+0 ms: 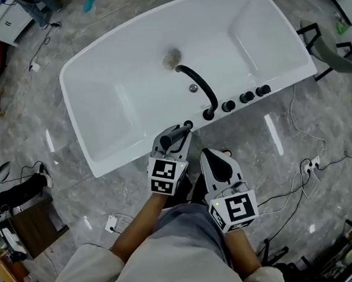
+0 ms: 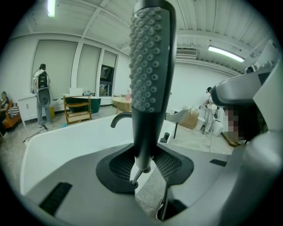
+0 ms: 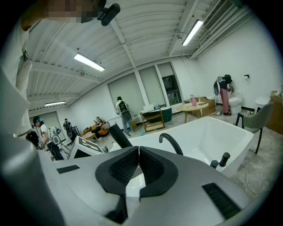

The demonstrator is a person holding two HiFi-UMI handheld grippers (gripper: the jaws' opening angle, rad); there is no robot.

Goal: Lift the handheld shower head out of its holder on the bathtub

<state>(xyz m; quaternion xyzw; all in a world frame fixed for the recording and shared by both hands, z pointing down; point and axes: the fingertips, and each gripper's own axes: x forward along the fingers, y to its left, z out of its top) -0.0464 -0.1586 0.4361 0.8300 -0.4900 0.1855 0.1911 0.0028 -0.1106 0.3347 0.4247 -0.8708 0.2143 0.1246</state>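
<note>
bathtub (image 1: 123,107): glossy white, smooth | shower head (image 2: 150,66): matt dark grey, nubbed face | faucet (image 1: 200,86): matt black | floor (image 1: 330,103): polished grey stone

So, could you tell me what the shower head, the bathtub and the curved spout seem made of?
Shower head: matte dark grey, probably plastic or coated metal, with rows of rubbery-looking nozzle nubs. Bathtub: smooth glossy white, likely acrylic or enamel. Spout: matte black, no glare, seemingly coated metal.

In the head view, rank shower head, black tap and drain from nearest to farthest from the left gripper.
1. Shower head, between the left gripper's jaws.
2. Black tap, on the tub rim beyond.
3. Drain, on the tub floor, farthest.
</note>
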